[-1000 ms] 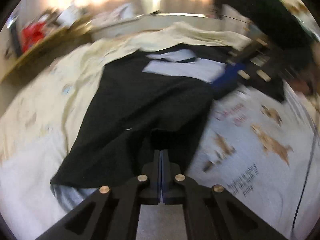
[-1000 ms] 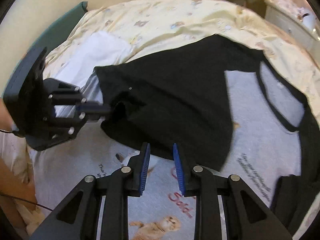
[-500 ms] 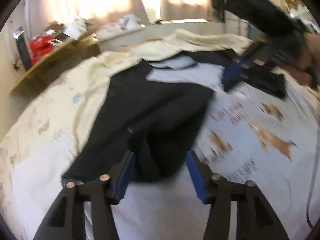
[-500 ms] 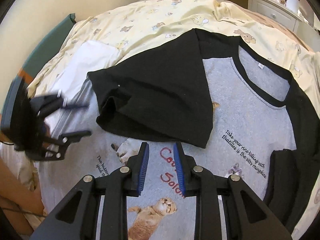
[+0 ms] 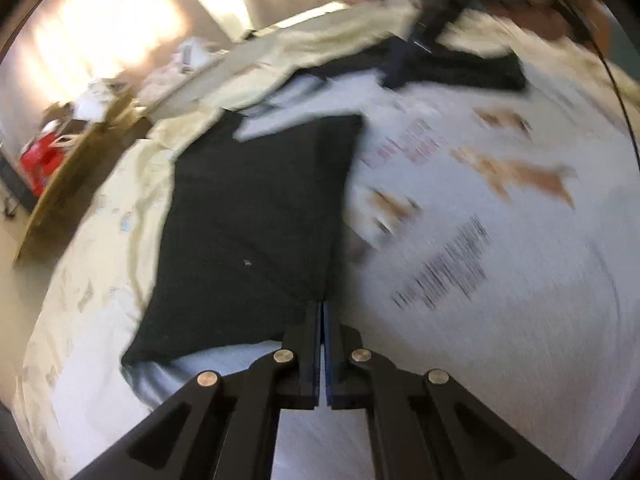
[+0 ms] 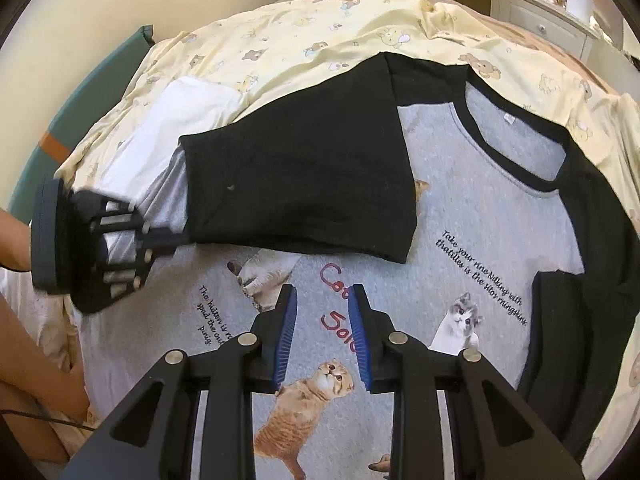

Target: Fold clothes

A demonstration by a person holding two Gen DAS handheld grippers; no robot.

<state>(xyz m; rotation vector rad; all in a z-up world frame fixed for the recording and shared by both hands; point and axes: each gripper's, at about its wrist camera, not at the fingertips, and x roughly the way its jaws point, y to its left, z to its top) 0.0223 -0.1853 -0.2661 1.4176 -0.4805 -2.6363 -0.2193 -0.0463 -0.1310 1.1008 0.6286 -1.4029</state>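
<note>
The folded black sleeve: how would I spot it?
Find the pale yellow bedspread and the grey cat-print T-shirt with black trim on it. The folded black sleeve lies flat across its chest, ending beside the left gripper; the other sleeve is bunched.

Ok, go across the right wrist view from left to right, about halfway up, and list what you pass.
Left gripper → folded-over black sleeve → grey shirt front with script lettering → other black sleeve → yellow bedsheet at the right edge.
</note>
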